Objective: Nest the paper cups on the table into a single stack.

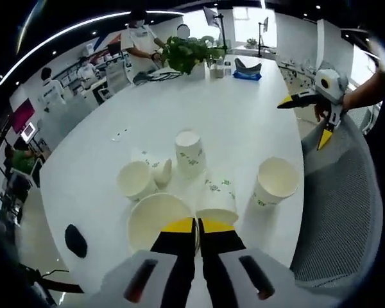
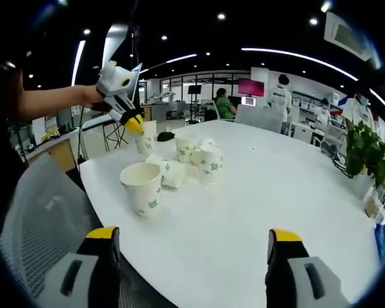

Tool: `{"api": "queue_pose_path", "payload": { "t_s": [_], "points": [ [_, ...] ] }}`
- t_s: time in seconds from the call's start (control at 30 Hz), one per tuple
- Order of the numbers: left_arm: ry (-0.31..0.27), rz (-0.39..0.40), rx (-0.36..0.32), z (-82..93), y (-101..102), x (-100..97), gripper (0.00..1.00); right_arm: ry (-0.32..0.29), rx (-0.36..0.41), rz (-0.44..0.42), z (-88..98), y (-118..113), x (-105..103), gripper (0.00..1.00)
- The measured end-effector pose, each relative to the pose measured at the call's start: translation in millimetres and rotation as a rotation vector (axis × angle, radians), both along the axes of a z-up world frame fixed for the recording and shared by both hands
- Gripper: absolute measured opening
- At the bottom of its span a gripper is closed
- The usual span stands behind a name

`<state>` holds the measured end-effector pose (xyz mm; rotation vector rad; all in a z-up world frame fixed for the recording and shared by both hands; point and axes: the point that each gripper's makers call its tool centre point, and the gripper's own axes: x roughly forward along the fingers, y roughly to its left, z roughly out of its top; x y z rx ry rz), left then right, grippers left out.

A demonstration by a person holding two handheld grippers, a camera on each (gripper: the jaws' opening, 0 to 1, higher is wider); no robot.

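Broadly, we find the nesting barely begun: the paper cups lie spread in a loose cluster on the white table (image 1: 244, 109), near the edge closest to the person. We count at least five of them in the left gripper view: a wide-mouthed cup (image 1: 159, 220) nearest the camera, an upright cup (image 1: 275, 180) standing apart to its right, an inverted cup (image 1: 218, 197) beside the wide one, a second inverted cup (image 1: 188, 151) further back, and a cup lying on its side (image 1: 139, 179) to the left. Something pale lies just beside the tipped cup and may be a sixth, but we cannot tell. The left gripper (image 1: 196, 226) has its yellow-tipped jaws pressed together over the rim of the wide-mouthed cup; we judge it is pinching that rim, though the contact itself is partly hidden. The right gripper (image 2: 194, 240) hangs with jaws spread wide and nothing between them, well short of the cluster, above the table edge and a grey mesh chair (image 2: 38, 218). In the right gripper view the upright cup stands closest, with the others bunched behind it. We see no pair clearly nested, so in our judgement every cup remains to be gathered into one stack. Elsewhere we count one potted plant (image 1: 187, 52) and one small black object (image 1: 76, 240) on the table
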<state>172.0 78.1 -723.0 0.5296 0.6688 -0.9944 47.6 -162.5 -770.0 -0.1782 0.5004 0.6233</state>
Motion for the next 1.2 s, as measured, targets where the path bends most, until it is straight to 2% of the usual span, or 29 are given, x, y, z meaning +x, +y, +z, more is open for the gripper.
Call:
{"api": "queue_pose_path", "payload": {
  "t_s": [0.17,0.27,0.6,0.93,1.2],
  "points": [
    [0.002,-0.035,0.001,16.8,-11,-15.3,0.00,-0.002,0.002,0.002,0.7,1,0,0.97],
    [0.006,-0.051,0.002,18.0,-12,-18.1,0.00,-0.008,0.005,0.002,1.7,1,0,0.98],
    [0.009,-0.132,-0.010,38.7,-38,-44.6,0.00,-0.016,0.018,0.004,4.4,2,0,1.00],
    [0.017,-0.209,-0.009,51.1,-61,-65.4,0.00,-0.013,0.012,0.002,3.1,2,0,0.99],
    [0.023,-0.278,-0.022,51.2,-79,-81.5,0.00,-0.012,0.009,0.002,3.2,2,0,0.99]
  ]
}}
